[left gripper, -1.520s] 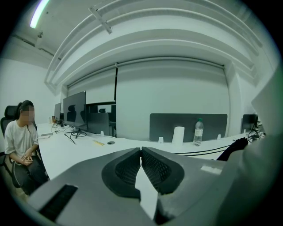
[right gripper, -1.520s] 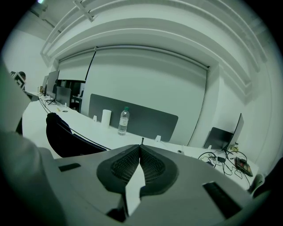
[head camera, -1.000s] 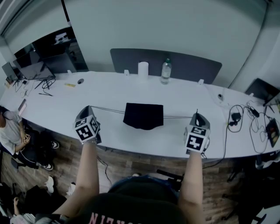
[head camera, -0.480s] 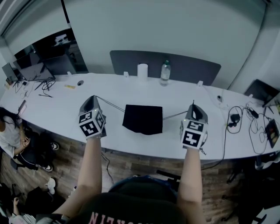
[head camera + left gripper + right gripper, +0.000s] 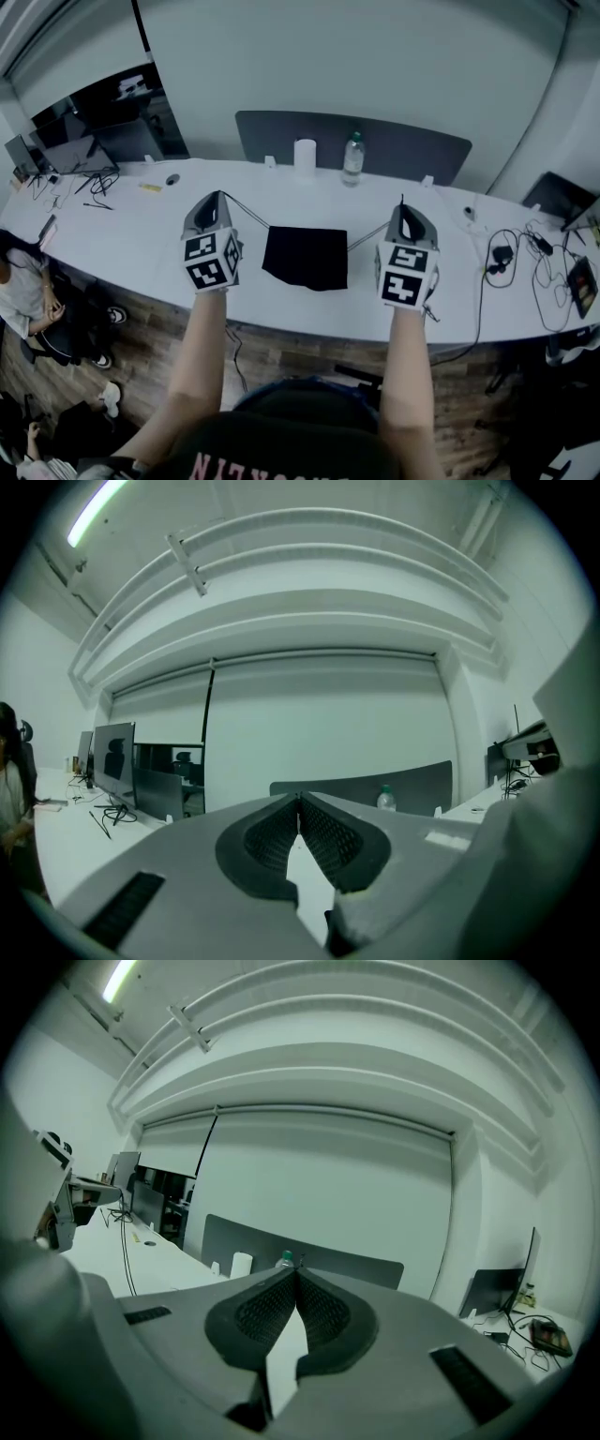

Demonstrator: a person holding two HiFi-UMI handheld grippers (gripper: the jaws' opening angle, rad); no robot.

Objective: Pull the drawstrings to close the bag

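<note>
A long, smooth white table (image 5: 141, 225) carried one flat, dark grey divider panel (image 5: 412, 150) with rounded corners along its far edge. One soft black fabric bag (image 5: 306, 257), roughly rectangular, lay at the table's middle between two grey grippers raised above the near edge. The left gripper (image 5: 219, 194) was clenched on the thin left drawstring (image 5: 246, 212) and the right gripper (image 5: 401, 201) on the right drawstring (image 5: 367, 240), both cords taut. By the panel stood one white cylindrical roll (image 5: 305, 154) and one clear bottle (image 5: 352, 157).
</note>
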